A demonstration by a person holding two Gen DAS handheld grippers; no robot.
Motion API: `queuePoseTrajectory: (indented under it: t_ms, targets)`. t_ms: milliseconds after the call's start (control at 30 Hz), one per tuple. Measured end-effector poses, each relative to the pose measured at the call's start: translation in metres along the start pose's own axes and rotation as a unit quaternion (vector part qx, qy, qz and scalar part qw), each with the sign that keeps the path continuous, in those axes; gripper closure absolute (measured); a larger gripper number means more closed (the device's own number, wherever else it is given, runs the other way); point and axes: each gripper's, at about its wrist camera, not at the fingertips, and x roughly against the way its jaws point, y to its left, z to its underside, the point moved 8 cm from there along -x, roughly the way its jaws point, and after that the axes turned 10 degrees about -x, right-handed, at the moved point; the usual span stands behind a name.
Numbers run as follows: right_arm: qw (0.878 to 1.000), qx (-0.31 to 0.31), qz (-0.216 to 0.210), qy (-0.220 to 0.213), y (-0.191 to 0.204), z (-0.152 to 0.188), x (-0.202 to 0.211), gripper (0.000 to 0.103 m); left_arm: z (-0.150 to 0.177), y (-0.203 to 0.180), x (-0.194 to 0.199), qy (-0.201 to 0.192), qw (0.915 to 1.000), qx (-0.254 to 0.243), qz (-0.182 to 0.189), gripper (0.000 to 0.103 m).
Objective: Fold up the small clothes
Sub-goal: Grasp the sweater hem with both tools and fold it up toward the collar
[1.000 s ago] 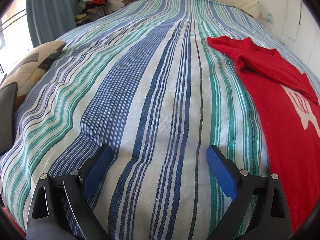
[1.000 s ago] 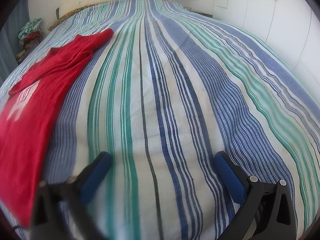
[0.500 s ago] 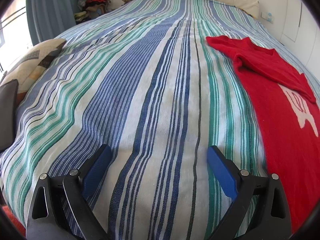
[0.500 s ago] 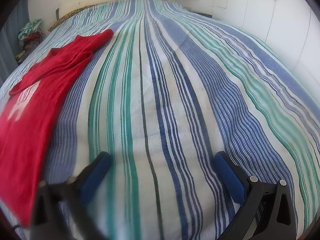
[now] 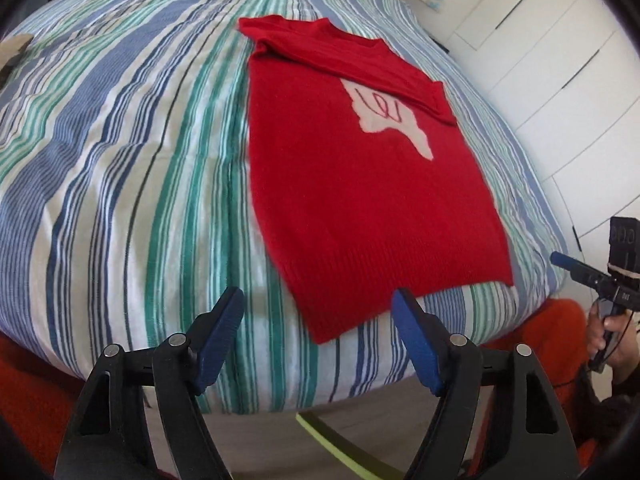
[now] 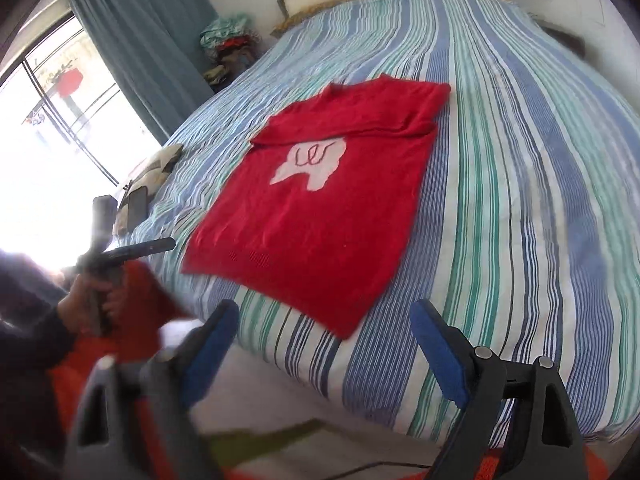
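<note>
Both hand-held grippers are released and hold nothing: the left hand-held gripper (image 5: 318, 334) and the right hand-held gripper (image 6: 324, 344) hover off the foot of the bed (image 5: 120, 168). One red sweater (image 5: 360, 184), sleeves folded across its chest, lies flat on the striped bedspread (image 6: 520, 200). One blue curtain (image 6: 144, 52) hangs by the window (image 6: 52, 128).

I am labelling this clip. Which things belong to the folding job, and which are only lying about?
Job:
- red sweater, sleeves already folded across
- left gripper, open
- right gripper, open
- striped bed cover, the work surface

Lying about:
- patterned cushion
- clothes pile
- curtain
</note>
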Motion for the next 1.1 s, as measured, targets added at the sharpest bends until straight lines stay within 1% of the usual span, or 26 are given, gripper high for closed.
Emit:
queuePoseTrajectory:
  t_ms: [33,67,100,133,200,267,300,333,433,500,600,667,733,767,800,833,867,900,933,1000,1100]
  targets:
    - [1.000,-0.018,-0.004,0.015,-0.003,0.003,-0.014,0.023,0.002,-0.001,-0.006,0.008,1.0000,0.000,-0.002,0.031]
    - [0.999,-0.039,-0.002,0.025,-0.009,0.005,-0.028,0.027,0.003,-0.001,-0.010,0.015,0.9999,0.001,0.001,0.031]
    - [0.998,-0.060,0.003,0.033,-0.017,0.008,-0.043,0.031,0.003,-0.001,-0.013,0.018,0.9998,0.004,0.010,0.031]
    - [0.996,-0.082,0.006,0.040,-0.025,0.010,-0.056,0.032,0.005,-0.003,-0.013,0.018,0.9997,0.008,0.018,0.031]
    - [0.992,-0.119,-0.005,0.049,-0.036,0.015,-0.076,0.037,0.004,-0.007,-0.014,0.015,0.9989,0.011,0.043,0.034]
    - [0.987,-0.145,-0.026,0.059,-0.039,0.020,-0.090,0.039,0.005,-0.011,-0.017,0.018,0.9977,0.014,0.063,0.046]
    - [0.986,-0.151,-0.031,0.061,-0.040,0.022,-0.094,0.042,0.006,-0.011,-0.019,0.022,0.9972,0.017,0.069,0.049]
    - [0.985,-0.157,-0.033,0.060,-0.041,0.023,-0.097,0.044,0.007,-0.010,-0.022,0.025,0.9969,0.021,0.072,0.052]
    - [0.980,-0.186,-0.049,0.053,-0.047,0.023,-0.097,0.046,0.008,-0.006,-0.028,0.035,0.9961,0.035,0.073,0.055]
    - [0.979,-0.189,-0.053,0.054,-0.049,0.022,-0.095,0.046,0.008,-0.003,-0.026,0.039,0.9956,0.047,0.071,0.059]
    - [0.980,-0.183,-0.052,0.054,-0.045,0.022,-0.089,0.046,0.011,0.003,-0.019,0.032,0.9933,0.075,0.082,0.054]
    - [0.980,-0.183,-0.060,0.054,-0.042,0.022,-0.086,0.046,0.011,0.003,-0.022,0.035,0.9931,0.074,0.084,0.055]
    - [0.979,-0.186,-0.063,0.061,-0.043,0.026,-0.088,0.047,0.010,0.001,-0.028,0.041,0.9942,0.062,0.078,0.059]
    - [0.978,-0.187,-0.061,0.065,-0.044,0.027,-0.092,0.048,0.009,0.001,-0.030,0.042,0.9949,0.058,0.072,0.066]
    - [0.978,-0.187,-0.060,0.069,-0.044,0.027,-0.095,0.056,0.008,0.002,-0.030,0.042,0.9951,0.058,0.067,0.073]
    - [0.978,-0.186,-0.064,0.072,-0.043,0.026,-0.099,0.072,0.008,0.005,-0.030,0.042,0.9948,0.064,0.067,0.090]
    - [0.977,-0.188,-0.067,0.072,-0.042,0.023,-0.102,0.081,0.009,0.008,-0.028,0.040,0.9937,0.075,0.073,0.098]
    - [0.977,-0.192,-0.067,0.071,-0.043,0.022,-0.103,0.093,0.009,0.011,-0.025,0.036,0.9925,0.086,0.079,0.098]
    - [0.976,-0.194,-0.066,0.072,-0.044,0.022,-0.103,0.096,0.009,0.012,-0.021,0.031,0.9921,0.091,0.081,0.099]
    - [0.977,-0.192,-0.067,0.064,-0.042,0.020,-0.097,0.097,0.008,0.010,-0.011,0.020,0.9919,0.093,0.084,0.100]
    - [0.977,-0.193,-0.079,0.038,-0.037,0.013,-0.080,0.097,-0.003,0.006,0.010,-0.010,0.9874,0.111,0.112,0.100]
